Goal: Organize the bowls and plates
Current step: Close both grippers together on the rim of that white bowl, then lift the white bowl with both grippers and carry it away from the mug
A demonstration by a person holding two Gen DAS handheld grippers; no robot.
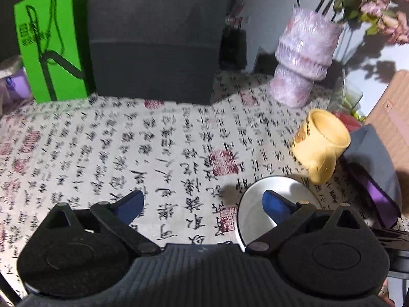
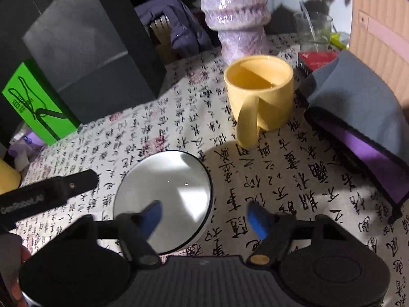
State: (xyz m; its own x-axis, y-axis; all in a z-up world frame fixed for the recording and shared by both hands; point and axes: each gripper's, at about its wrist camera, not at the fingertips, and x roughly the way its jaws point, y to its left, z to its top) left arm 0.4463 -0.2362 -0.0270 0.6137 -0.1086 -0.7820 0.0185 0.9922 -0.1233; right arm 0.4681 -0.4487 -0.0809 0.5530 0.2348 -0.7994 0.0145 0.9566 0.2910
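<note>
1. The right hand-held gripper (image 2: pixel 205 216) has its jaws apart: one blue pad hangs over the white bowl (image 2: pixel 163 199), the other over the cloth just right of the bowl's rim. Neither pad presses on it, as far as the blurred picture shows.
2. The left hand-held gripper (image 1: pixel 203 204) also stands wide apart, with nothing between its blue fingers (image 1: pixel 130 206). Its right pad sits over the bowl (image 1: pixel 255 220); the left one is above bare cloth.
3. The bowl rests upright on the surface (image 2: pixel 281 192), which is covered by a pale cloth printed with black calligraphy and red seals. Its inside looks empty.
4. Beyond the bowl, near but apart, stands a yellow mug (image 2: pixel 260 97), its handle turned toward the bowl.
5. To the right of the mug lies a grey and purple pouch (image 2: pixel 358 117), with a red box (image 2: pixel 317 58) behind it.
6. Further back stand a lilac vase (image 1: pixel 304 56) holding faded flowers, a clear glass (image 2: pixel 313 29), a dark box (image 1: pixel 156 38) and a green box (image 1: pixel 51 43).
</note>
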